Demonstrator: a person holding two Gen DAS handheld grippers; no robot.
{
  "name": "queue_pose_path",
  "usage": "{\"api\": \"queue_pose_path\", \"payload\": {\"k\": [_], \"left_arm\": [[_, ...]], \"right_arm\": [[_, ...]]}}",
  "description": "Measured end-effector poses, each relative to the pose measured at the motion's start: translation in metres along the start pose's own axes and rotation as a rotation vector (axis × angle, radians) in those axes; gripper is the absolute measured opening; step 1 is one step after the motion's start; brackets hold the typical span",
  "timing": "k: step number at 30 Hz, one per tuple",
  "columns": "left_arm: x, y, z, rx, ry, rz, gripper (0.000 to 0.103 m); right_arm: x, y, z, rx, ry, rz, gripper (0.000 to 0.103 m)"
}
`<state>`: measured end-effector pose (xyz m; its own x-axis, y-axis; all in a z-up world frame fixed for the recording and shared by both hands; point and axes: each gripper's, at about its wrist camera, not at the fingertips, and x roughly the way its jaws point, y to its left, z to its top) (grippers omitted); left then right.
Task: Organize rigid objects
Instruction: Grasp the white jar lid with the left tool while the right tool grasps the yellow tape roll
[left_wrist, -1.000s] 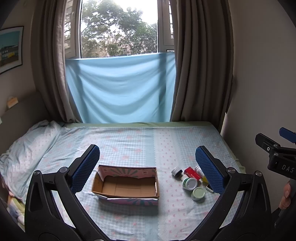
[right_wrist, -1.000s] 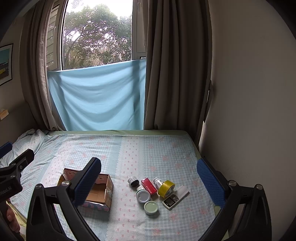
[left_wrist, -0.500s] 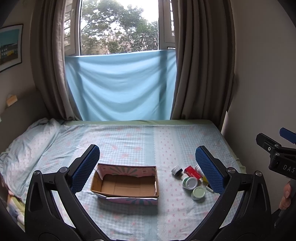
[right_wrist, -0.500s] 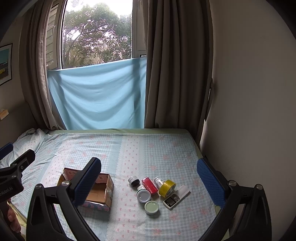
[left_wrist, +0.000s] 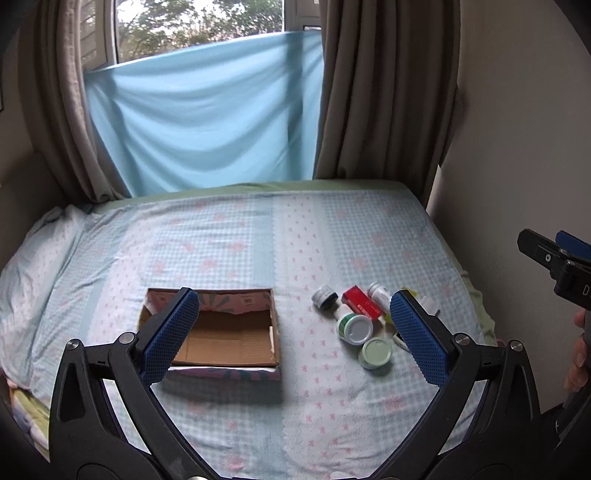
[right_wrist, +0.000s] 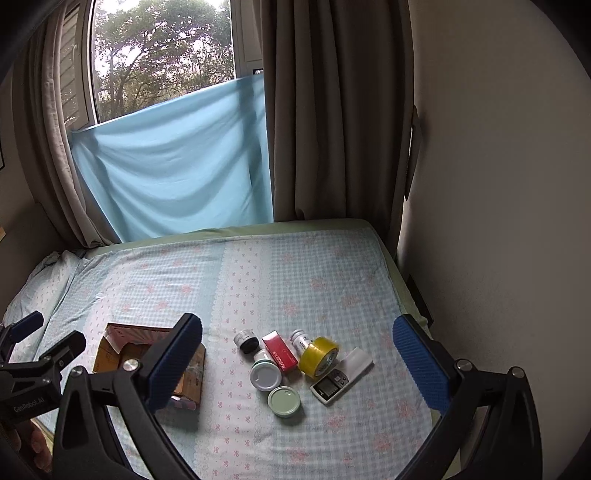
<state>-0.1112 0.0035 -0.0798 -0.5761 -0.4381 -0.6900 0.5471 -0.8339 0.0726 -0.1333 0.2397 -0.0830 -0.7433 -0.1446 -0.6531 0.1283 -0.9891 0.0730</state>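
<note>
Both jaws stand wide apart and hold nothing: the left gripper (left_wrist: 293, 338) hangs over the bed (left_wrist: 258, 236) with the cardboard box (left_wrist: 216, 332) behind its left finger, the right gripper (right_wrist: 297, 363) over the cluster of small things to the box's right; going left to right, the box lies open and bare inside, well apart from the cluster; next come a small dark-capped jar (right_wrist: 245, 340), a white-lidded jar (right_wrist: 265, 376) and a pale green lid-topped jar (right_wrist: 283, 401), then a red carton (right_wrist: 279, 350) lying flat, a white bottle (right_wrist: 300, 339) touching a yellow tape roll (right_wrist: 318, 356), and last a small pocket scale (right_wrist: 330, 387) with its clear cover beside it; nothing seems to be in the box yet, so I judge the task at its start, in the approach before the first pick; the next move calls for lowering one gripper onto an outer item, closing across its narrow width without nudging its neighbours, since the things lie touching or just beside one another on soft bedding; as to writing, the left gripper's body in the right view reads "GenRoboLAI" or close to it, the red carton and tape bear print too small to read, and the right gripper's body in the left view shows only a cut-off letter "D".
</note>
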Motion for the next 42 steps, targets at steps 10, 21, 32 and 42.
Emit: {"api": "queue_pose_path", "payload": {"k": [10,21,32,42], "left_arm": [[0.138,-0.069,-0.034,-0.012,0.221,-0.021,0.103],[0.270,-0.100,-0.081,-0.128,0.399,0.018,0.103],[0.367,-0.110,-0.136,-0.208,0.489,0.101,0.103],[0.393,-0.105,-0.148,-0.251,0.496,0.130,0.100]], "right_arm": [[0.140,-0.054,-0.023,-0.155,0.121,0.087,0.103],[0.272,-0.073,-0.056,-0.283,0.326,0.246,0.103],[0.373,-0.085,-0.111,-0.416,0.516,0.437,0.103],[0.409,-0.076,-0.147,-0.497,0.580,0.532,0.103]]}}
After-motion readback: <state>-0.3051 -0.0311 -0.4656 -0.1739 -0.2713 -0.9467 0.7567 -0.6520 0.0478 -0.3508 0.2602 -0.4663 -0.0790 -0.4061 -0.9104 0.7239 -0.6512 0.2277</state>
